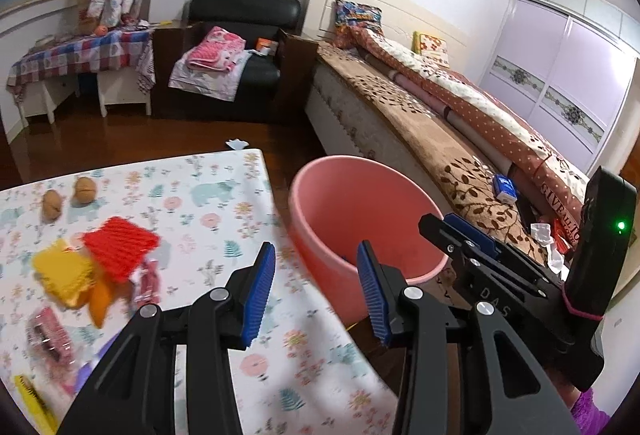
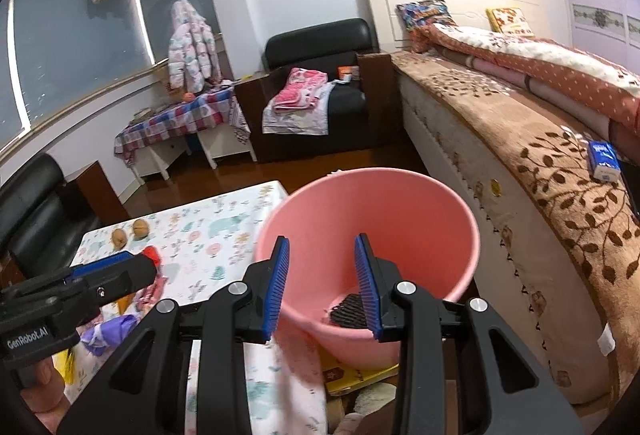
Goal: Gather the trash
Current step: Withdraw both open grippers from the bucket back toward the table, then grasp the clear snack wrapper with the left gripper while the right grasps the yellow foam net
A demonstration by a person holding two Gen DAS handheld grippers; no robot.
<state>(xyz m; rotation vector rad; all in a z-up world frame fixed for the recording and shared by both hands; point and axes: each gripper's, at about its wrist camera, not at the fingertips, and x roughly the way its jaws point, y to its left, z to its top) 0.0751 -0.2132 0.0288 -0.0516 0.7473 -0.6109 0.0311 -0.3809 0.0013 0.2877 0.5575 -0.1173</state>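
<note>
Floral tablecloth [image 1: 224, 195], round pink plastic bin [image 2: 400, 203], left gripper [image 1: 316, 289] and right gripper [image 2: 322, 285] ribbed jaws apart, empty.

In the left wrist view the table [image 1: 224, 187] fills the lower left, and the bin [image 1: 360, 219] stands just beside its right edge at centre. Two nuts [image 1: 70, 197] lie near the table's far left edge; in front of them a heap of scraps [image 1: 96, 267] sits at the left of the frame. The bed [image 1: 440, 123] runs along the right, behind the bin, with a small box [image 1: 505, 189] on its near edge. An armchair [image 1: 240, 55] stands at upper centre, left of the bed's head. In the right wrist view a ridged piece [image 2: 348, 311] lies in the bin's bottom, low at centre.
</note>
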